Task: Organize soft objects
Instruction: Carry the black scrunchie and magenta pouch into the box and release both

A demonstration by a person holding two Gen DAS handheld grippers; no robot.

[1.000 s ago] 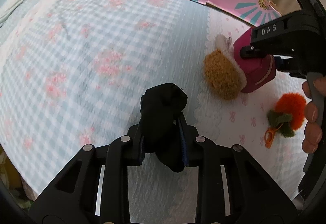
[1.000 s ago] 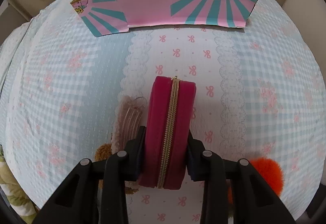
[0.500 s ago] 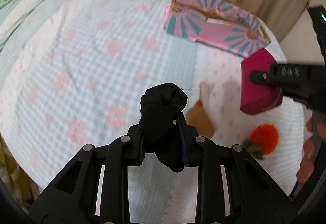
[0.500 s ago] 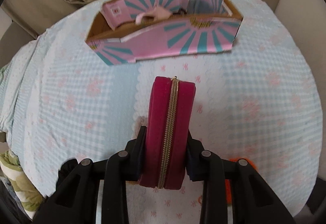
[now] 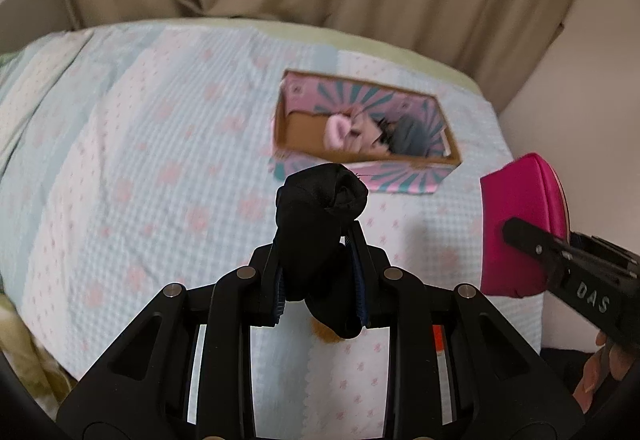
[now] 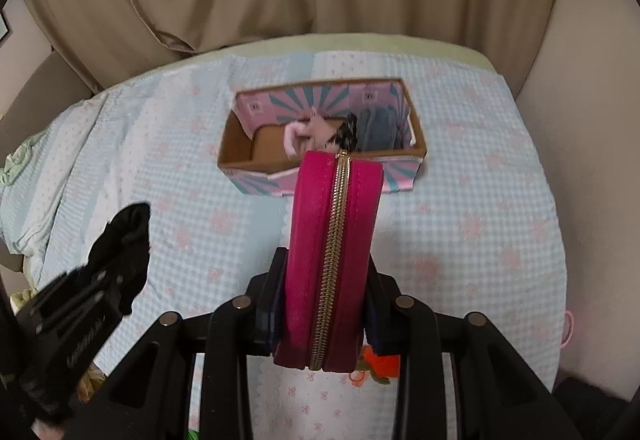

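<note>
Left wrist view: your left gripper (image 5: 320, 272) is clamped tight on a black sock bundle (image 5: 320, 232), held up above the blue checked bedspread (image 5: 140, 180). Ahead sits the pink box (image 5: 400, 182), open at the top, with a pink fluffy thing (image 5: 338, 132) and a grey cloth (image 5: 416, 138) already inside. Off to the side, your right gripper carries the magenta pouch (image 5: 516, 224) at about the same height.

Right wrist view: your right gripper (image 6: 326, 304) has its fingers pressed on both flat sides of the pouch (image 6: 332, 260), zip edge up, lined up with the box (image 6: 320, 168). An orange plush (image 6: 380, 362) lies on the bed beneath.

You look to be mid-carry, both loads heading for the box. Next, I'd say, bring each over the bare cardboard end, lower, then release, one at a time so the grippers don't collide.
</note>
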